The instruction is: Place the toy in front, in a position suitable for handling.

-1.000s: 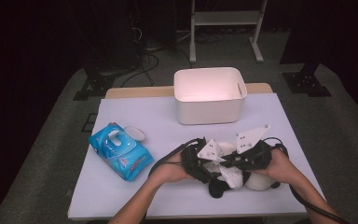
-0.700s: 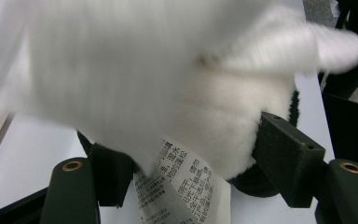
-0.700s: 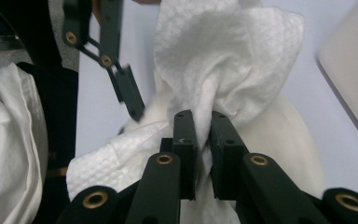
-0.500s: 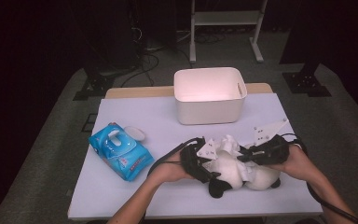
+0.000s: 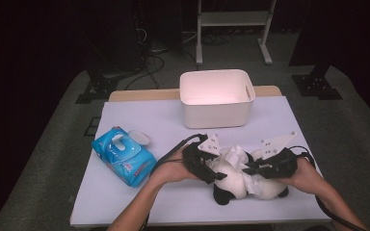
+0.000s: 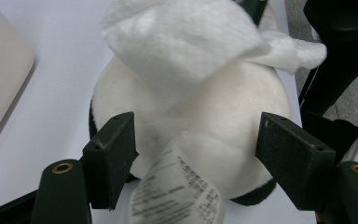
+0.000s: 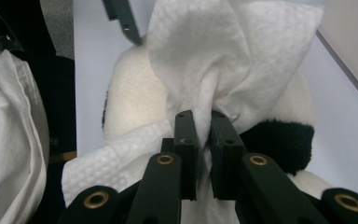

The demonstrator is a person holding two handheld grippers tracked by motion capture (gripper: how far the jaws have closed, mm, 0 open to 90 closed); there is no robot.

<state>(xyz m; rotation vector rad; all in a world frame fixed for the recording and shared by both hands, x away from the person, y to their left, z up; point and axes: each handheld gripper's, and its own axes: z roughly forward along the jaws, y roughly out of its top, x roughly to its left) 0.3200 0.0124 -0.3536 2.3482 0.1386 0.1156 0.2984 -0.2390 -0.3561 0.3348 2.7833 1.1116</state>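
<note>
On the white counter (image 5: 139, 192), left hand-held gripper (image 5: 211, 169) straddles panda (image 6: 205, 135), jaws spread and just widened; right hand-held gripper (image 7: 204, 133), pinching wipe (image 7: 228, 51), should rub gently.

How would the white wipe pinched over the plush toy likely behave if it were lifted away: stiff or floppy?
Probably floppy: the white wipe bunches into soft folds where the right claw pinches it and drapes over the plush toy. It looks thin and likely light for its size. Its dimpled texture suggests it would not slip easily, though it might cling to or drag on the plush.
</note>
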